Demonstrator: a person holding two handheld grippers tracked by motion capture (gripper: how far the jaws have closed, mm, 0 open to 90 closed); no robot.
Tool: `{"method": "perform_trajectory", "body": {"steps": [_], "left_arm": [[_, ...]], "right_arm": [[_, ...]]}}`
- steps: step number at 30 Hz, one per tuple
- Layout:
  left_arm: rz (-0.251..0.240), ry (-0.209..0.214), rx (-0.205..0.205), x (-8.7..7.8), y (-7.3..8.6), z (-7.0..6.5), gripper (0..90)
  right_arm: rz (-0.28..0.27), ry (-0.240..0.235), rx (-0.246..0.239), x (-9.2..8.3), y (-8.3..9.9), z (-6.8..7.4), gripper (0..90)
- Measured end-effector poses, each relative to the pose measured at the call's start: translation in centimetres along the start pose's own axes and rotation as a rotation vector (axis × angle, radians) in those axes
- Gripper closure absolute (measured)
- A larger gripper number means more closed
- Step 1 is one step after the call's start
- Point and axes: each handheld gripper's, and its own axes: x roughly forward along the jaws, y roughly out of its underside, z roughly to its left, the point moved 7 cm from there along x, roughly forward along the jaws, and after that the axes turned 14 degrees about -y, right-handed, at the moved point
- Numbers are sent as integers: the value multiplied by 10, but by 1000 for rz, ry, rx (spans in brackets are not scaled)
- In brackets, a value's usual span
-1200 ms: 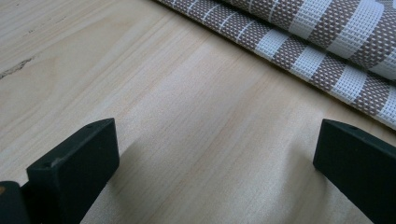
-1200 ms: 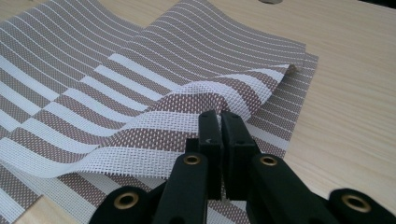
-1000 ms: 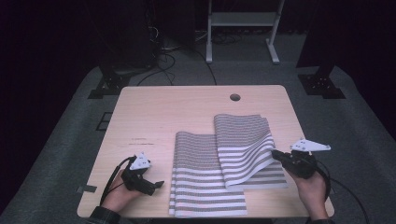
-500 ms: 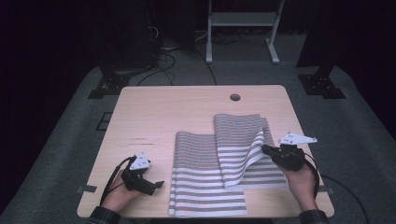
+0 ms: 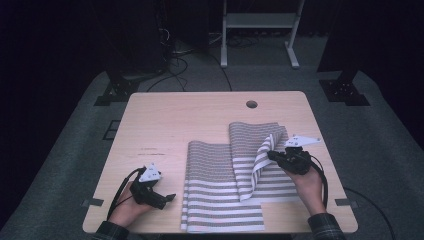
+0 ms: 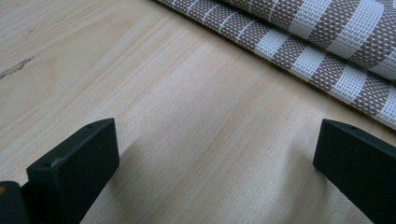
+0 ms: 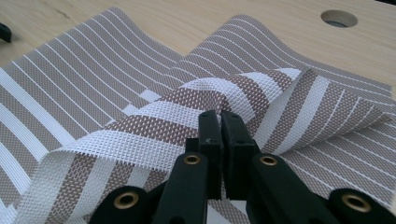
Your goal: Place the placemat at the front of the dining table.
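Two brown-and-white striped placemats lie overlapped on the wooden table [image 5: 175,120]. The left placemat [image 5: 222,200] lies flat. The right placemat [image 5: 252,132] has its right edge lifted and curled over toward the left. My right gripper [image 5: 270,155] is shut on that raised edge. In the right gripper view its jaws [image 7: 219,122] pinch the woven edge [image 7: 154,116], whose broad-striped underside faces up. My left gripper [image 5: 169,198] rests on the table left of the flat placemat. Its jaws [image 6: 215,158] stand open over bare wood, with that placemat's edge [image 6: 327,37] just beyond.
A round cable hole [image 5: 251,104] sits near the table's far edge. Behind the table stand a white frame [image 5: 257,22] and black stands [image 5: 345,87] on the grey floor. A cable trails from each gripper toward the near table edge.
My right gripper has moved left and a little forward with the placemat's edge, curling the mat further over itself. The left gripper has stayed put.
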Motion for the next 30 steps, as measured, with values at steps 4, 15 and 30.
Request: {"method": "perform_trajectory", "body": {"steps": [4, 15, 30], "left_arm": [[0, 0, 0, 0, 0, 0, 0], [1, 0, 3, 0, 0, 0, 0], [0, 0, 0, 0, 0, 0, 0]], "right_arm": [[2, -9, -1, 4, -5, 1, 876], [-1, -58, -12, 16, -20, 6, 876], [9, -94, -54, 35, -36, 23, 875]]}}
